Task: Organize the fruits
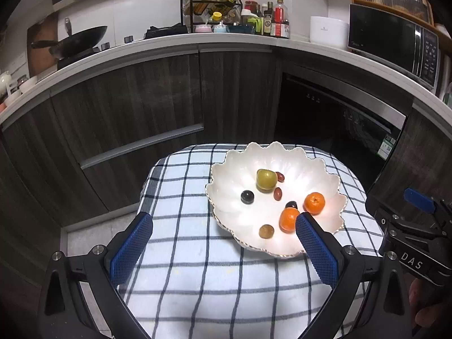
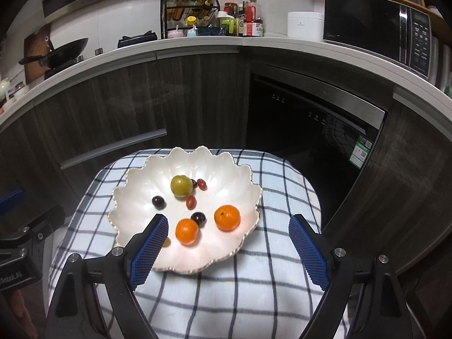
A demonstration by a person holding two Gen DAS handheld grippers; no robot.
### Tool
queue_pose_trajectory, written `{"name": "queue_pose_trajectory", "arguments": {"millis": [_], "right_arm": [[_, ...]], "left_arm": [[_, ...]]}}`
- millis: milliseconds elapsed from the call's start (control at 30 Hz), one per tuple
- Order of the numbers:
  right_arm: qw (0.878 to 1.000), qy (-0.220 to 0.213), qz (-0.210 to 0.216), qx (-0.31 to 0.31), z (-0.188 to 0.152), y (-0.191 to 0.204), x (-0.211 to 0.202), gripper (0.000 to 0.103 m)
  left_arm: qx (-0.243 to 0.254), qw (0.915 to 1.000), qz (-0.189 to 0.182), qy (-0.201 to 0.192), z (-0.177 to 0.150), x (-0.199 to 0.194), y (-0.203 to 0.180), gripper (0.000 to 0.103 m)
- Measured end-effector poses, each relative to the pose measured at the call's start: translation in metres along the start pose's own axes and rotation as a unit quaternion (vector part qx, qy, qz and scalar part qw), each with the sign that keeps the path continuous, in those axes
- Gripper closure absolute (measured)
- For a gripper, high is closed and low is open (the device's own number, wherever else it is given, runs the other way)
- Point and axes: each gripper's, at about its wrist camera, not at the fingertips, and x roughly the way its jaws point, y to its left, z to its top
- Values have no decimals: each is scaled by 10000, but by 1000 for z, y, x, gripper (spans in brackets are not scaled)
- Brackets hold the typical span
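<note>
Mixed fruits [image 2: 207,207] in scalloped bowl [image 2: 135,180]

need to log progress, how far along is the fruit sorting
Looks nearly done: two oranges, a green fruit, dark grapes and small red fruits all lie in the white scalloped bowl. Nothing in hand: the left hand-held gripper and right hand-held gripper are open and empty. No fruit shows on the checked cloth.
</note>
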Motion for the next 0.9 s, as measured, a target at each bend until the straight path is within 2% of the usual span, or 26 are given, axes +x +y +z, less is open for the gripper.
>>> {"name": "queue_pose_trajectory", "arguments": {"millis": [167,900], "right_arm": [[10000,-55,-3,25,-13,-2,-16,15],[9989,-76,-65,449,-86,-9,-76,15]], "left_arm": [[-123,9999,14,-102,-14,-16,1,0],[-357,9992,63,151,-87,-57,4,0]]}}
